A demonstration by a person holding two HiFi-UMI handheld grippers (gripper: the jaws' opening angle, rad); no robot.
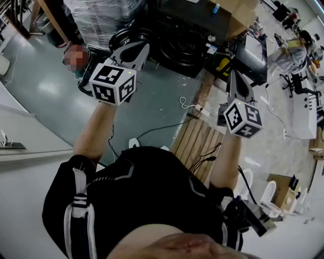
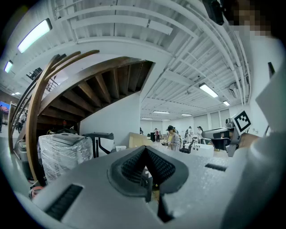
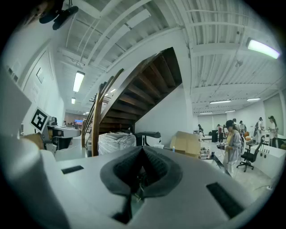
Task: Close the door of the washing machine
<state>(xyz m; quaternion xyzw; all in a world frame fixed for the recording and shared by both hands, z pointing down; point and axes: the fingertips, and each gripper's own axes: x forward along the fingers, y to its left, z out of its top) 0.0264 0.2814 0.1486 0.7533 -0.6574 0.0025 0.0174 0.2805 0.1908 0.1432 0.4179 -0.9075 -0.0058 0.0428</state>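
Ahead of my two tools, across a stretch of grey floor, stands a dark boxy unit that I read as the washing machine. A round dark ring at its left side looks like its door, just beside a plastic-wrapped load. How far that door stands out I cannot tell from this steep angle. I have the left gripper level and aimed toward the ring, near it but not touching. Its own view shows the ribbed pads pressed together with nothing between them. The right gripper sits level too, off to the right near a wooden pallet and well apart from the machine. Its jaws are likewise together and empty. Looking along the right jaws, I see a wooden staircase rising over the wrapped load, and a person standing farther off in the hall.
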